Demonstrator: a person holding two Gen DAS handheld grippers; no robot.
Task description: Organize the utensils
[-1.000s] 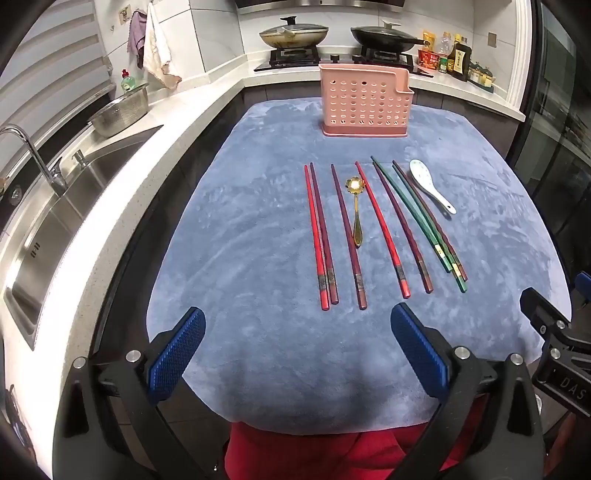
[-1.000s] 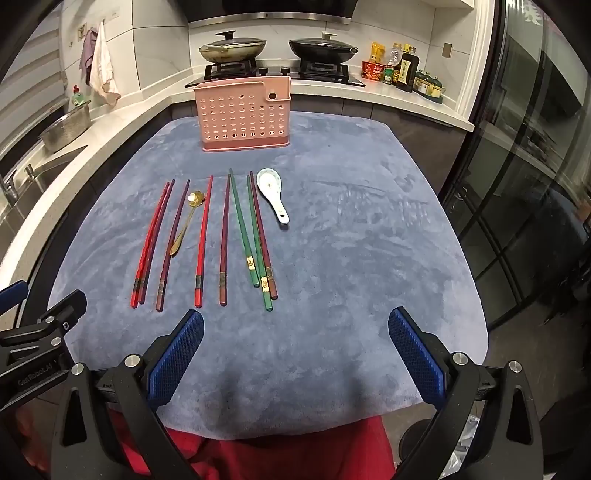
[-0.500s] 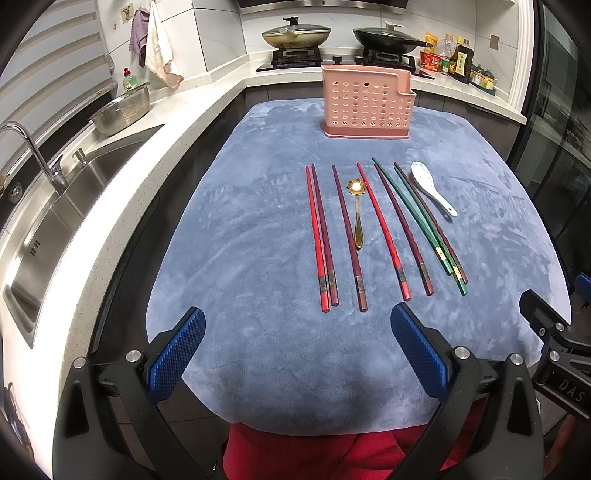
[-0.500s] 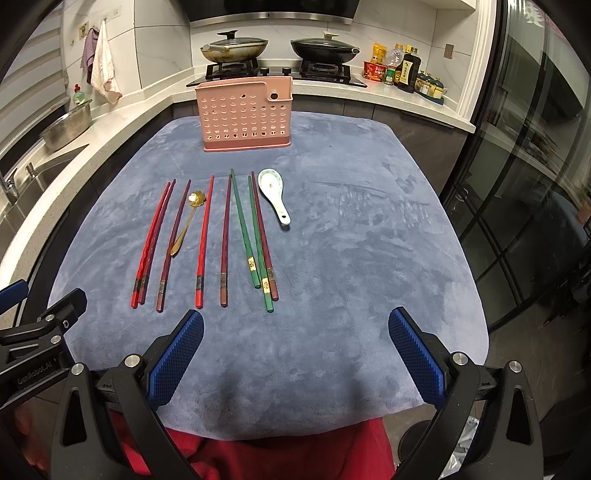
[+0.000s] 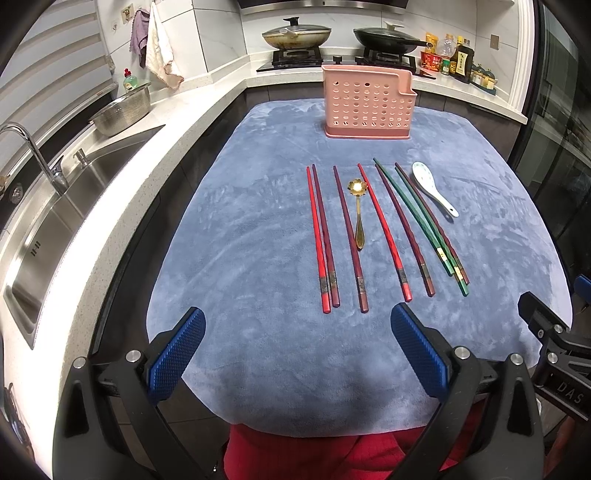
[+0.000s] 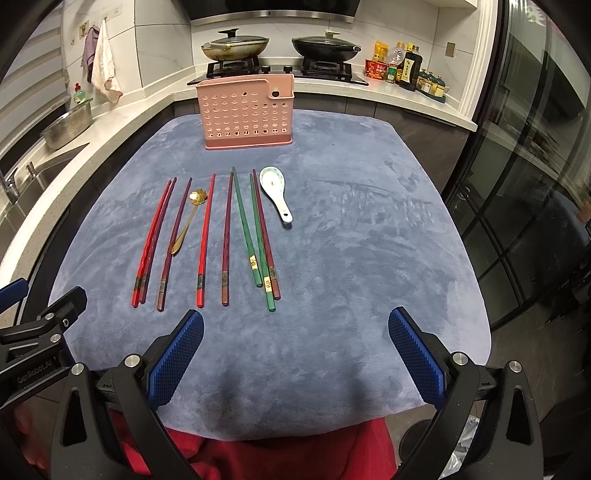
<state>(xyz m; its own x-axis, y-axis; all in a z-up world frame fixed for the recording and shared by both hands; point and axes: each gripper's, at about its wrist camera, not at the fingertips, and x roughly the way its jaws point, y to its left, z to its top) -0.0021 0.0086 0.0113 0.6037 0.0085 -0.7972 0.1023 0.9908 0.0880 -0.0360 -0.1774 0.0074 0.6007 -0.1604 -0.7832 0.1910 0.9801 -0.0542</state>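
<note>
Several chopsticks lie side by side on the blue mat: red, dark red and green ones. A gold spoon lies among them and a white ceramic spoon lies at their right. A pink perforated utensil holder stands upright at the mat's far end. My left gripper is open and empty above the mat's near edge. My right gripper is open and empty beside it, right of the chopstick ends. The holder and white spoon show in the right wrist view too.
A steel sink with a tap and a colander lie along the left counter. A stove with two lidded pans and sauce bottles stand behind the holder. A glass door is at the right.
Both grippers have drifted very slightly; the view has shifted a little. Nothing on the mat has moved.
</note>
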